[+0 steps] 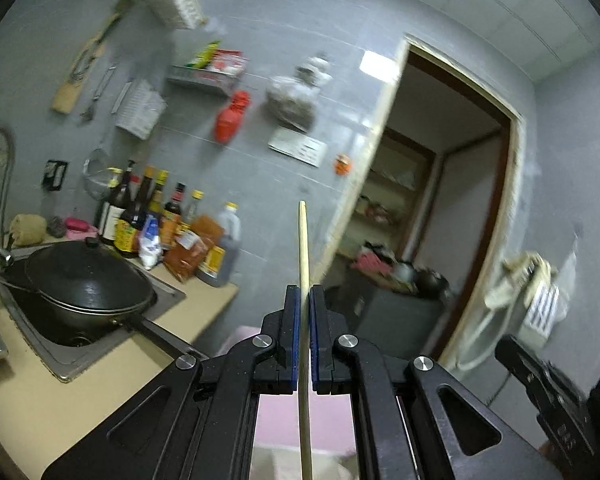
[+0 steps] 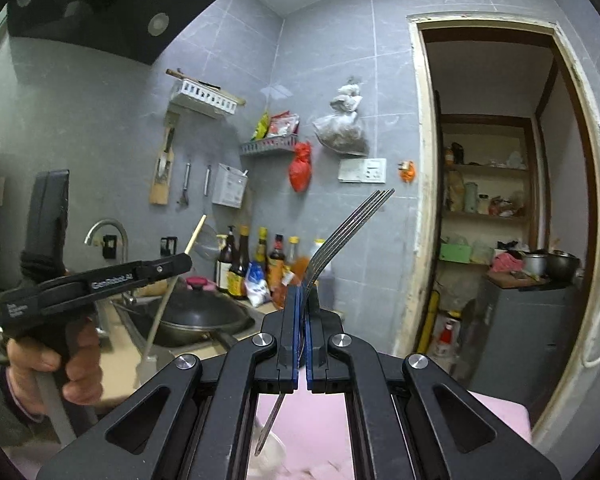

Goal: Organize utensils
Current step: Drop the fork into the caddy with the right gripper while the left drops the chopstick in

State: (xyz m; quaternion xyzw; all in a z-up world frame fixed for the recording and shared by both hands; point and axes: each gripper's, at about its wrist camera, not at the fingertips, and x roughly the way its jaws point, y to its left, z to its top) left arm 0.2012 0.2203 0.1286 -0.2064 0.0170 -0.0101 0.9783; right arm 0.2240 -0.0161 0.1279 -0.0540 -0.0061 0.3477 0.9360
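Mid-carry, by the look of it — both utensils already picked up and held aloft, none yet put away.

Left hand-held gripper (image 1: 305,292): clamped nearly shut on a single pale wooden chopstick (image 1: 303,248), gripped near the middle, thin end poking up above the blue pads, the rest running down below the jaws over something pink. Seen from the right wrist view too, off to the left, the same chopstick slanting up past the faucet (image 2: 107,228).

Right hand-held gripper (image 2: 300,294): fully closed on a metal fork (image 2: 342,226), tines fanned up and to the right against the grey tiled wall, handle trailing down between the gripper's arms.

Both held well above the counter (image 1: 16,392), with the sink and the lidded black wok (image 1: 88,280) down to the left and a row of sauce bottles (image 1: 156,216) behind.

No utensil holder plainly identified. A white slotted caddy (image 2: 229,185) hangs on the wall beside the hooked tools — possibly the destination, though not certain.

Next, most likely: settle on the container, bring one utensil at a time over its opening, tilt it handle-down or tip-down as fits, and only then ease the jaws apart. Worth watching — a thin chopstick pinched at one point can swivel, and the fork's long overhang can catch the rim.
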